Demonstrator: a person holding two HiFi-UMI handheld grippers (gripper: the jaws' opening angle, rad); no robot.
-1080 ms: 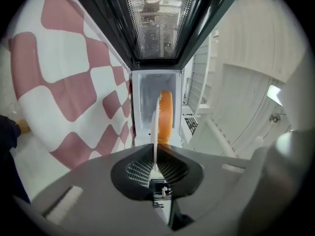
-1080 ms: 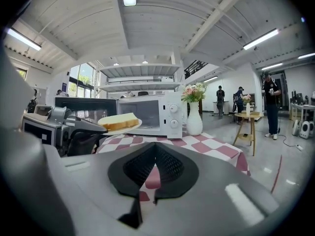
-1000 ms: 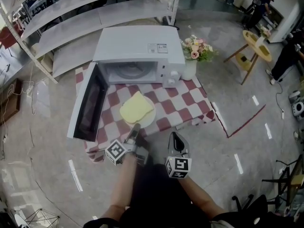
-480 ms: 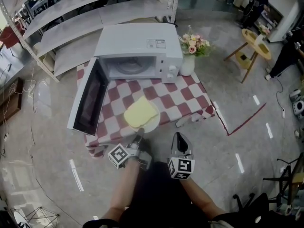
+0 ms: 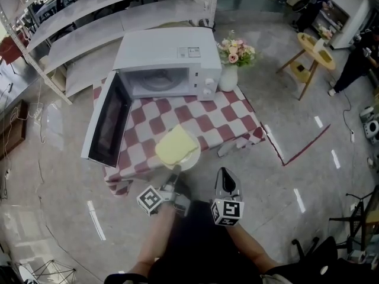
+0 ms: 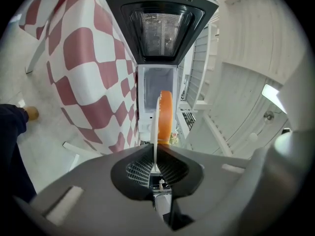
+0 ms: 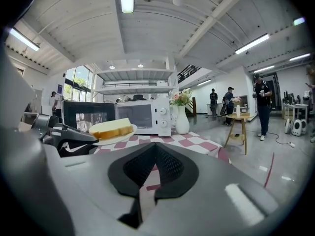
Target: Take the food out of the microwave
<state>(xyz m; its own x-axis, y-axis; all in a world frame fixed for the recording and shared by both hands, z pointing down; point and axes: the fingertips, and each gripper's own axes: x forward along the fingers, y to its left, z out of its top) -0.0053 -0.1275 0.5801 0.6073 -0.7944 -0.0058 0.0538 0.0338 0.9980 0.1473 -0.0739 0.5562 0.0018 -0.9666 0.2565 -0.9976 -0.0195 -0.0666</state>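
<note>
A slice of yellow bread lies on a white plate over the near edge of the checked table. My left gripper is shut on the plate's near rim. In the left gripper view the plate stands edge-on between the jaws, with the bread's crust beside it. The white microwave stands at the back of the table, its door swung wide open to the left. My right gripper hangs shut and empty to the right of the plate, off the table's edge.
A white vase of flowers stands right of the microwave. Grey shelving runs behind the table. A wooden stool and people stand at the far right. A red line is taped on the floor.
Both grippers have drawn back toward me. The plate with the bread has come with the left one, from the middle of the table to its near edge.
</note>
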